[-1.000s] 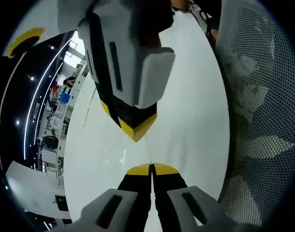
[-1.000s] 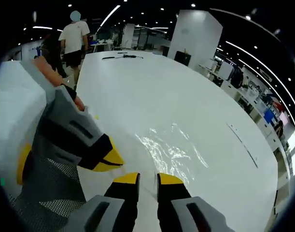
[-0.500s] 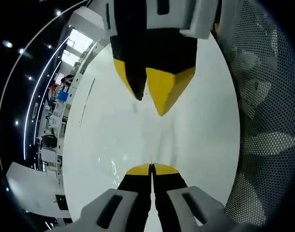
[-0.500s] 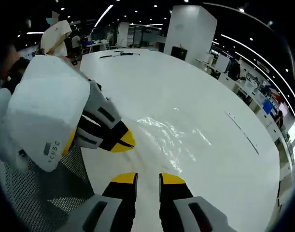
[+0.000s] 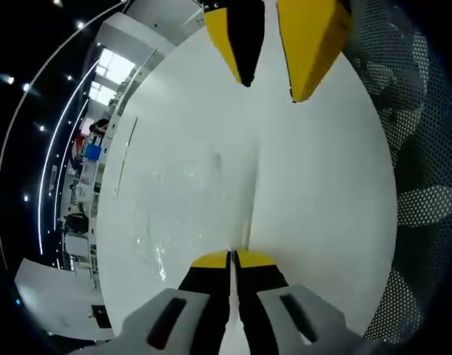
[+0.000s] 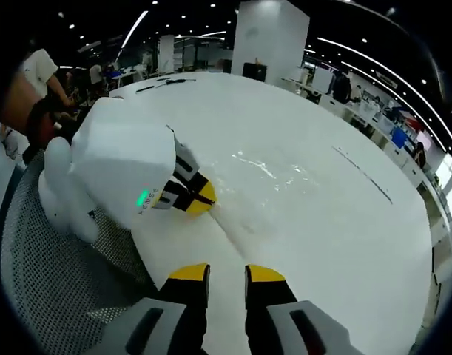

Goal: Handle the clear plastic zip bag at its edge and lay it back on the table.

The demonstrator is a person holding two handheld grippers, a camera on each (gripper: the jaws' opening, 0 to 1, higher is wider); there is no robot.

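the left gripper (image 5: 231, 257) is pinching the edge of the clear bag (image 6: 274, 177), which is lying across the white table (image 6: 344, 222). the right gripper (image 6: 217, 272) is hovering open. the bag looks light, limp and slippery; its edge seems the best hold.

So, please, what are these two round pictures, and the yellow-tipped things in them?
There is no robot here. A person holds tongs in each hand, and each pair carries a camera looking along its tips. One picture comes from the left tongs, which are shut and seem to pinch the edge of a clear bag. The other comes from the right tongs, open and holding nothing. The bag lies on a white table.
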